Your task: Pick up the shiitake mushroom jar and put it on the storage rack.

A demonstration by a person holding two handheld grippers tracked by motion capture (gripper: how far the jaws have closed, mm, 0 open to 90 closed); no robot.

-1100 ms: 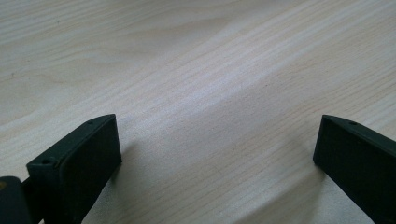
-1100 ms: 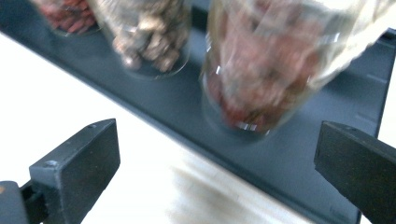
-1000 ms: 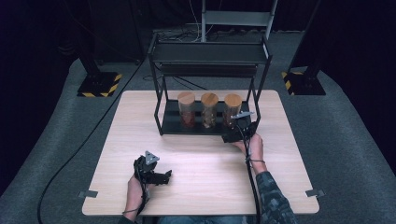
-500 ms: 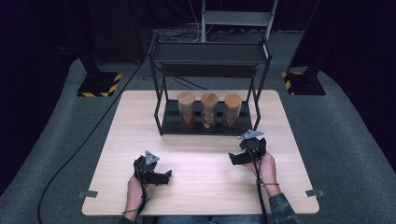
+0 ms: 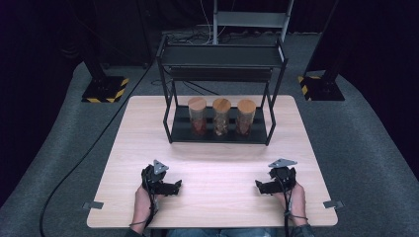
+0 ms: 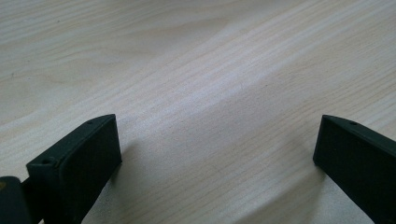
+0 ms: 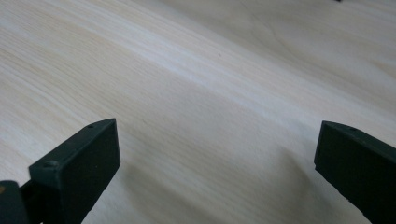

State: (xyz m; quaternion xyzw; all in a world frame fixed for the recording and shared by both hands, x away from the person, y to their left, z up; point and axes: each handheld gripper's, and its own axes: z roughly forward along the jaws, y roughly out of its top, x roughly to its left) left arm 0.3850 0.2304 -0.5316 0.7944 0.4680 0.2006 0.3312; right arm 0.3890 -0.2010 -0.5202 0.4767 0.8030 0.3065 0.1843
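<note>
- Left gripper (image 5: 177,186): black body, grey three-cornered plate on top at 12 o'clock, black cable trailing toward 6 o'clock along the forearm.
- Right gripper (image 5: 258,186): same black build, grey plate on top, black cable running to 6 o'clock.
- Jaws in both gripper views: matte black blocks, small screw holes near the tips.
- Camouflage-patterned sleeve (image 5: 302,231) at right wrist.

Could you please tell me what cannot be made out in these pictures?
- Jar contents: the three jars on the rack are too small in the high view to identify their fill.
- Rack's top shelf: too dark in the high view to see what lies on it.
- Claw bodies: in both gripper views the bottom edge cuts off the left claw and right claw below the jaws.
- Person: cut off by the high view's bottom edge.
</note>
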